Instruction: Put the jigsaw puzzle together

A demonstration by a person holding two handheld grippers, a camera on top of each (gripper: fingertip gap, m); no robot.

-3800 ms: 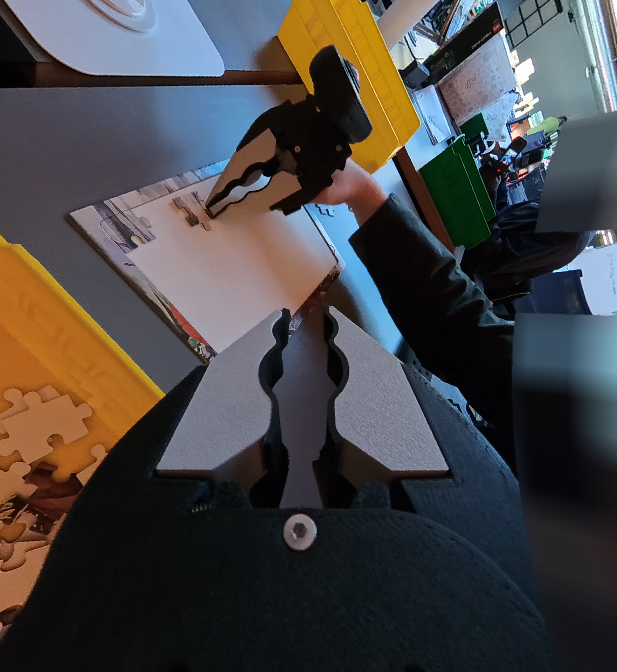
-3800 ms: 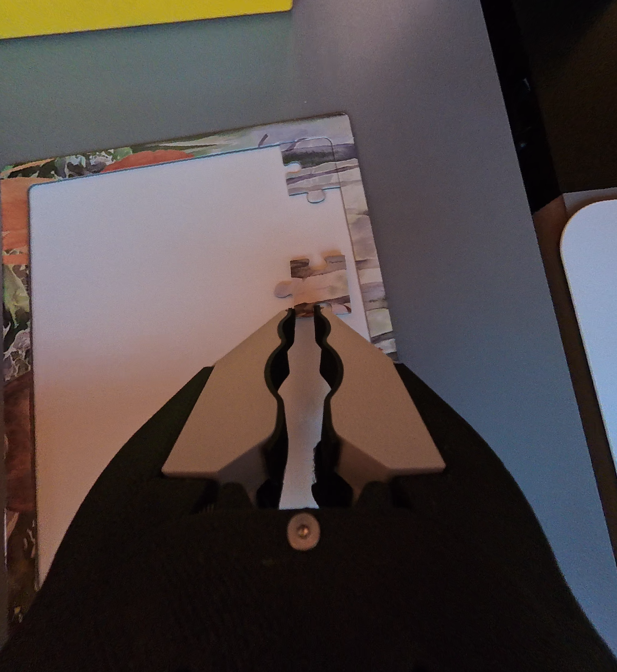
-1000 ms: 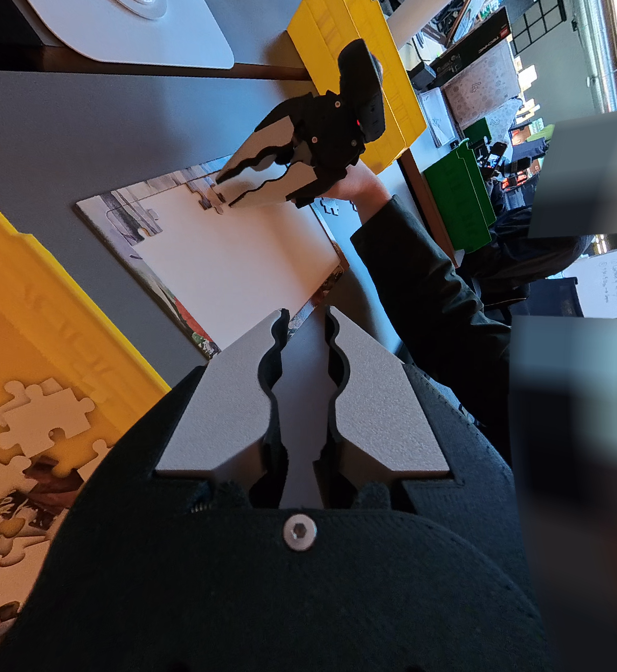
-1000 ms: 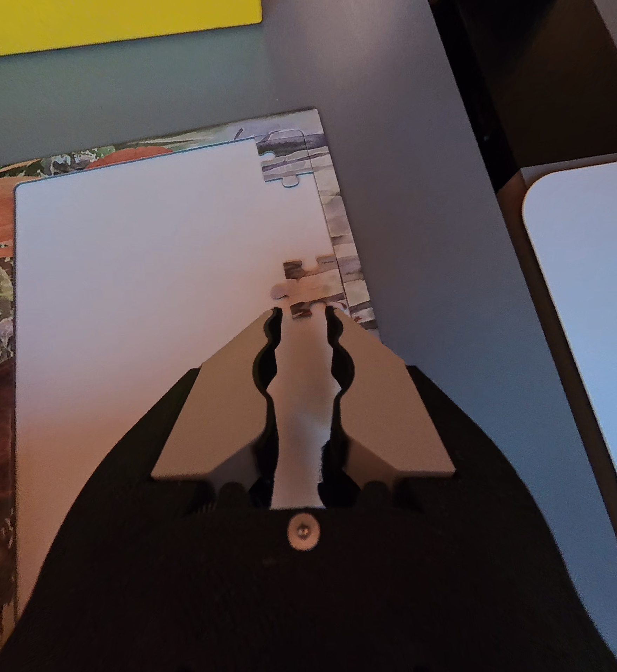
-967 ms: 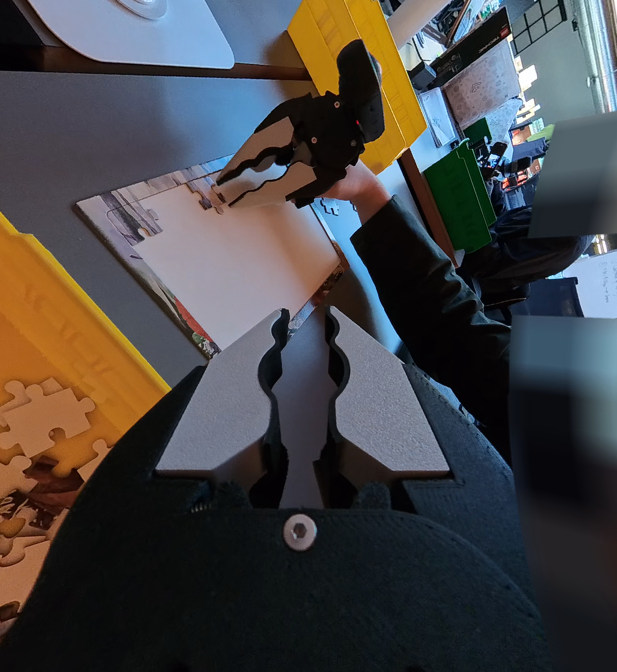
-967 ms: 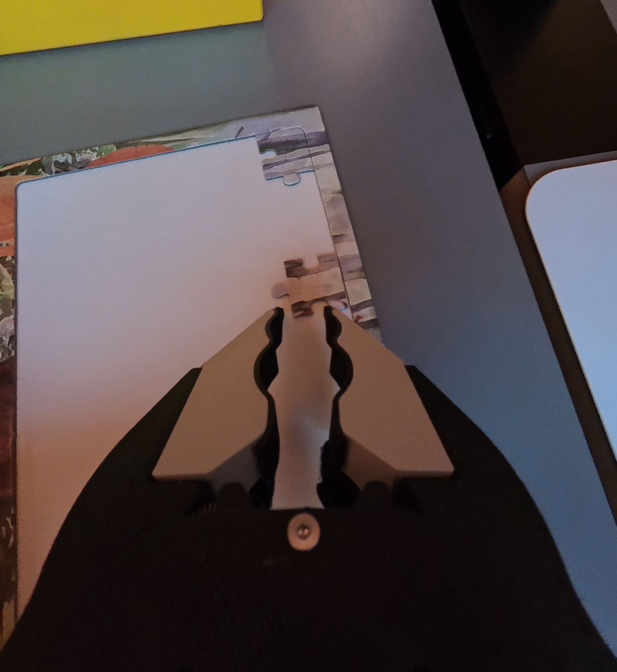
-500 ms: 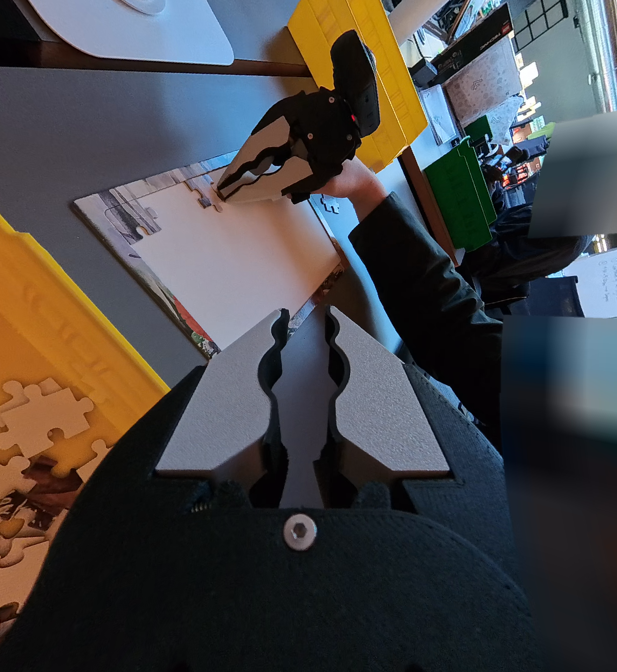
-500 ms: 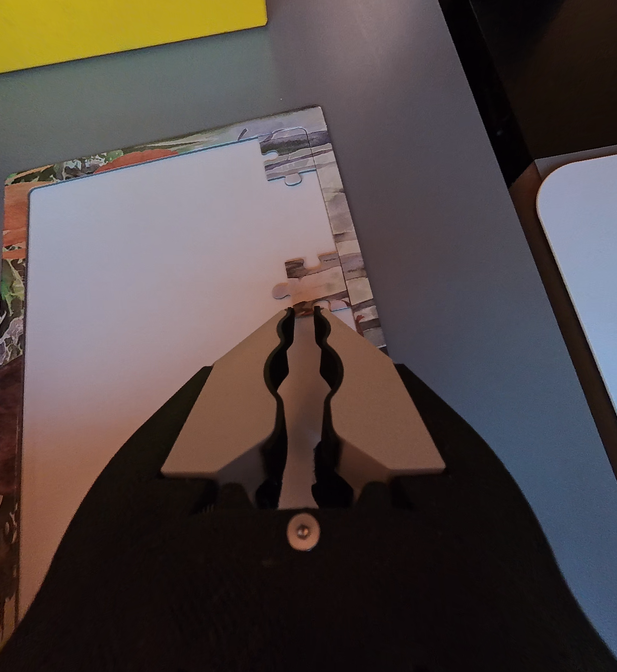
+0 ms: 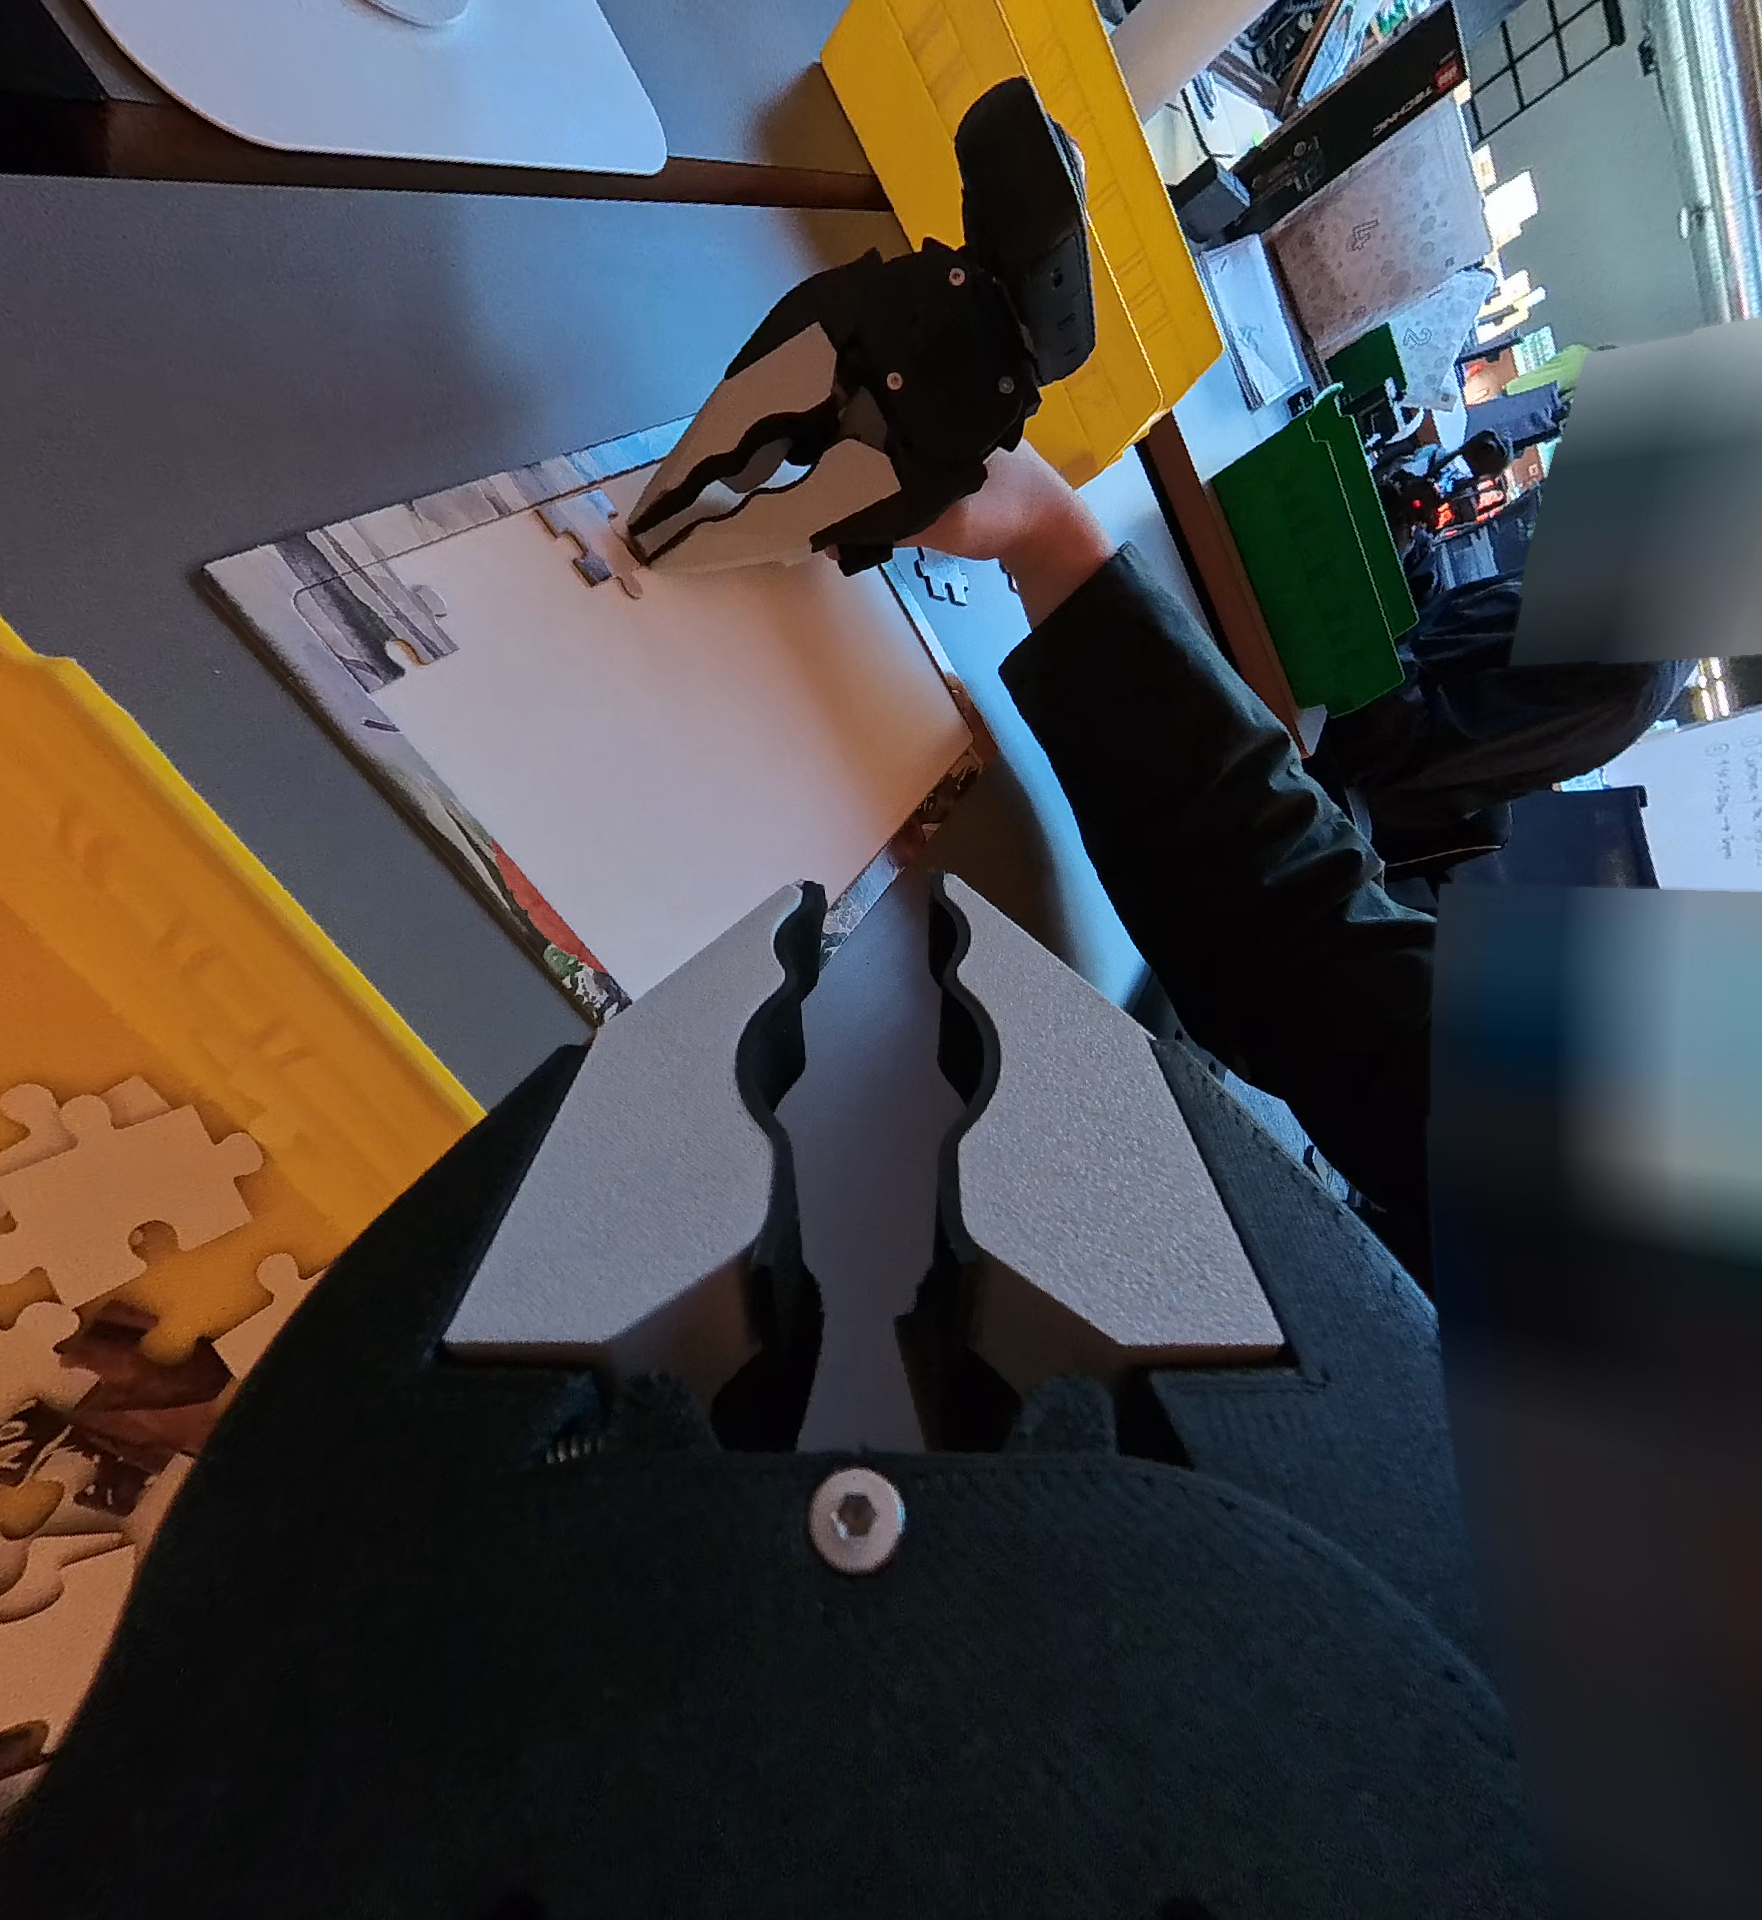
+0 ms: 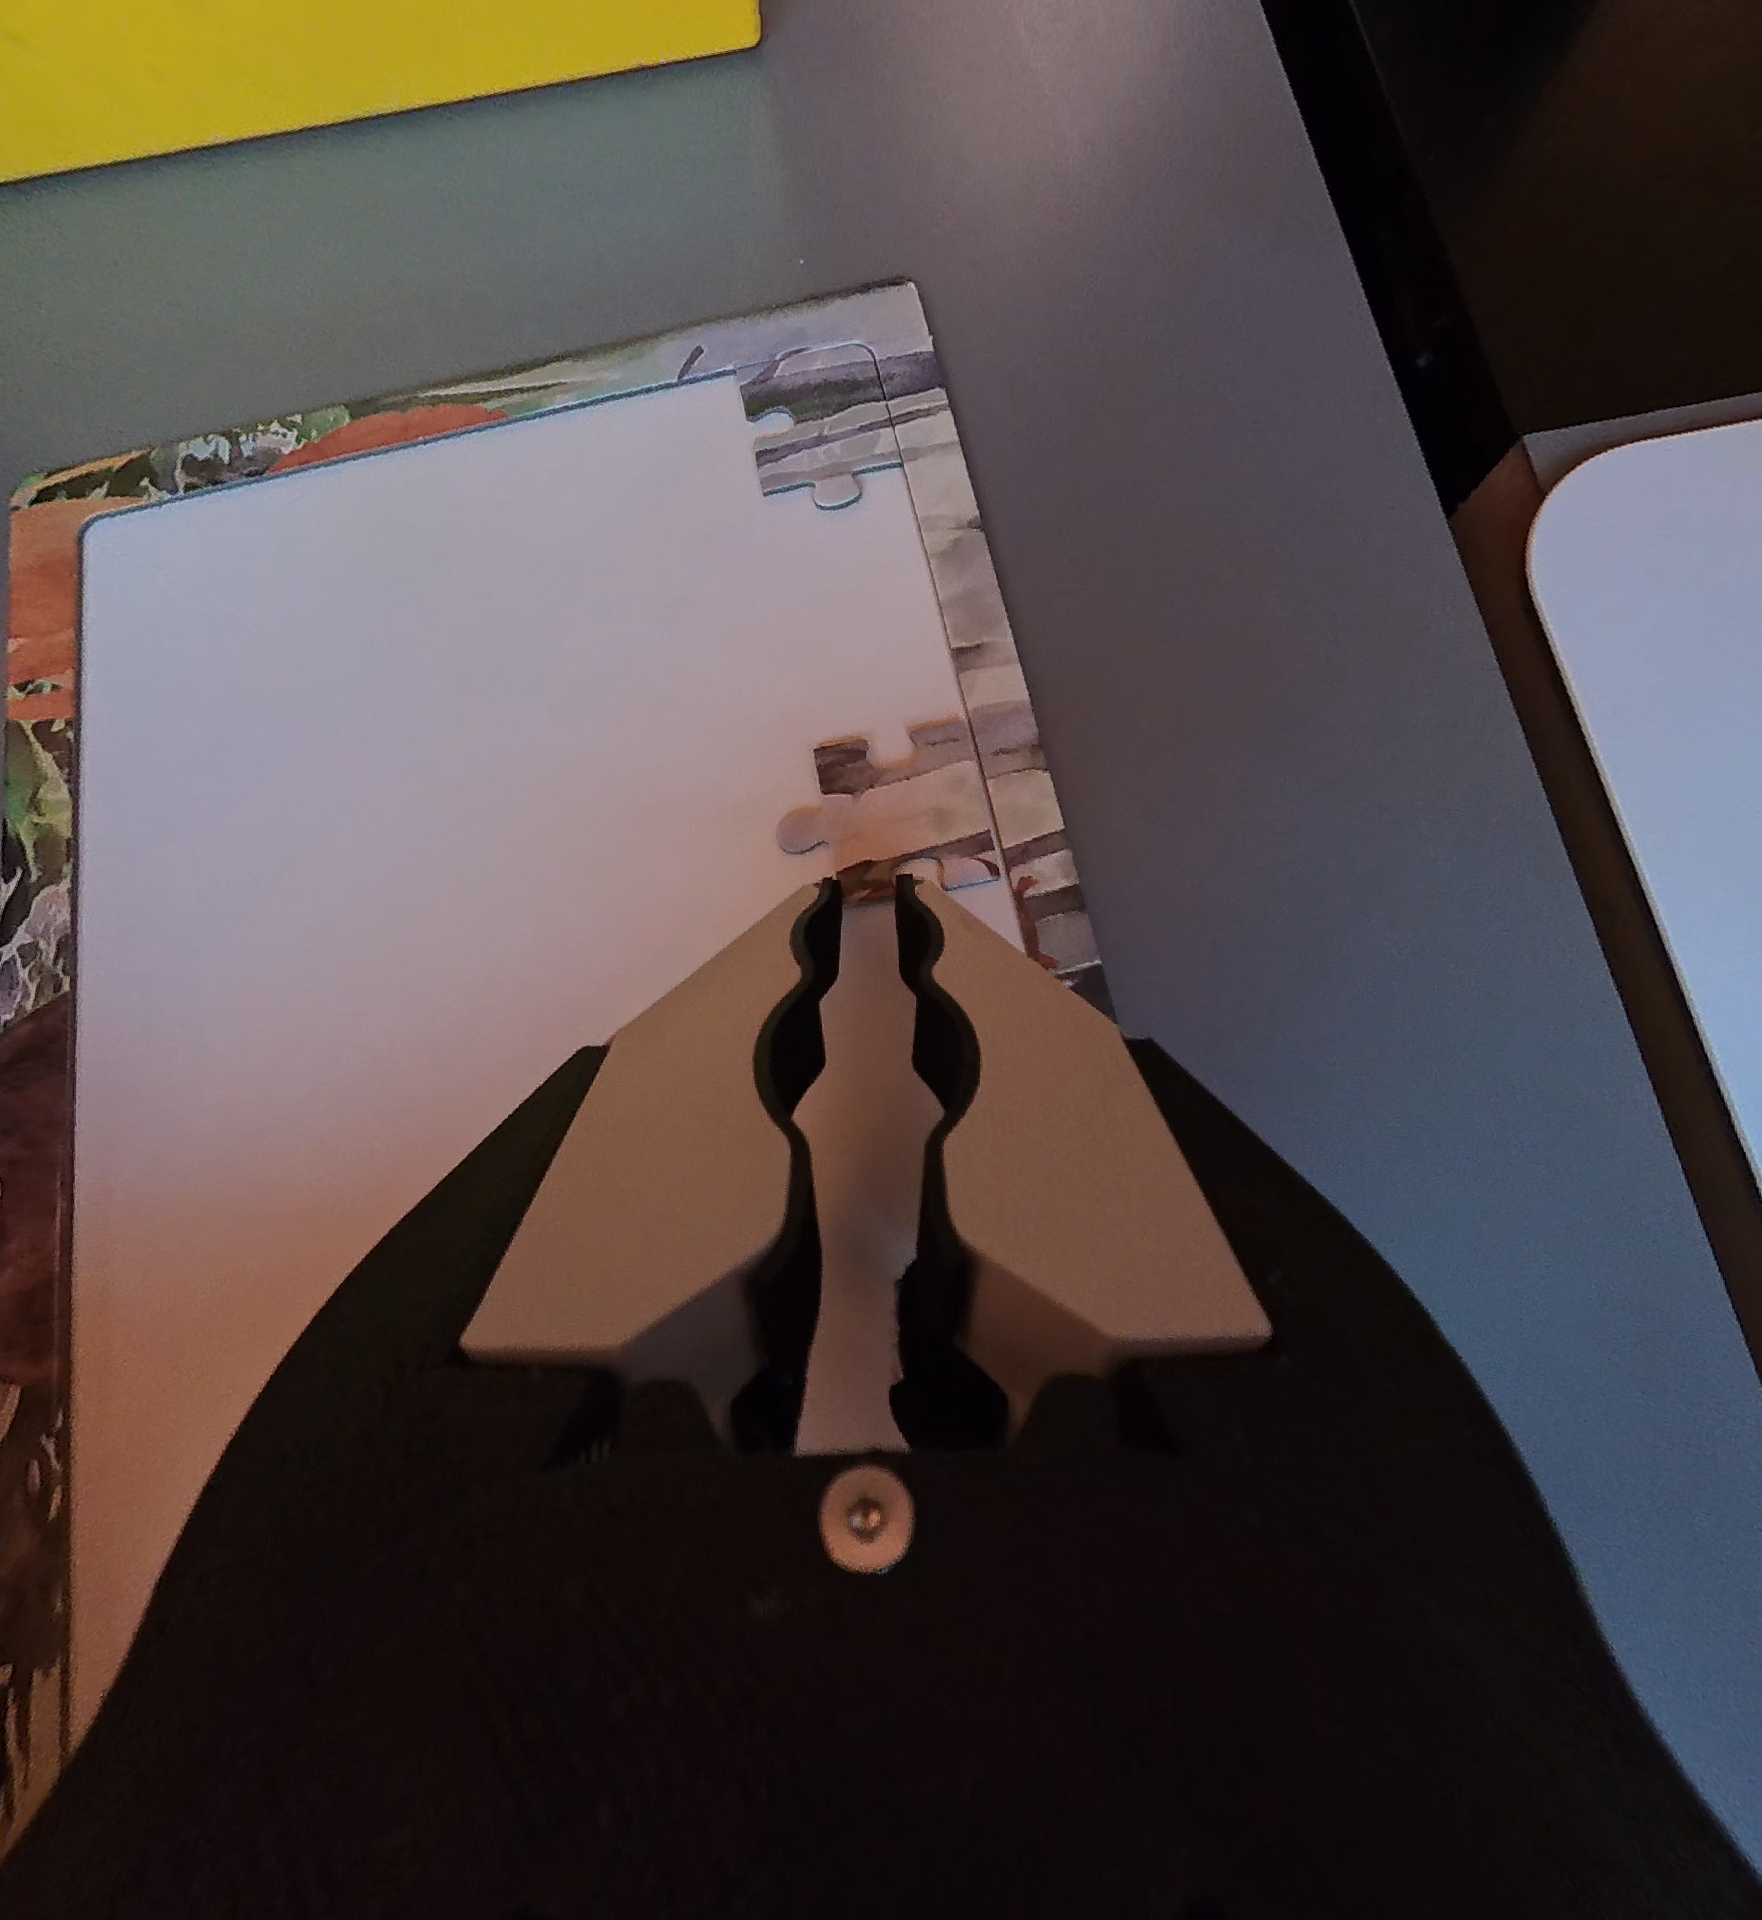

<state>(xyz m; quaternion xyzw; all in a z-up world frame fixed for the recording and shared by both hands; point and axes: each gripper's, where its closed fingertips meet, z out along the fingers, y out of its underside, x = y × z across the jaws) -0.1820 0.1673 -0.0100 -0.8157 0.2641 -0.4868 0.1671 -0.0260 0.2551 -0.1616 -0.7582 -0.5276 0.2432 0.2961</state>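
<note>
We nudge the grey-brown cardboard jigsaw piece (image 10: pixel 898 805) flush against the printed frame edge (image 10: pixel 1002 727); right gripper (image 10: pixel 864 883) tips nearly together, gripping nothing; left gripper (image 9: pixel 872 899) spread, empty.

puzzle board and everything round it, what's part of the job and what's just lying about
Part of the job:
- puzzle board
- piece at the right gripper tips
- corner piece already in
- loose pieces in the yellow bin
- left gripper

Lying about:
- green bin
- white tray
</note>
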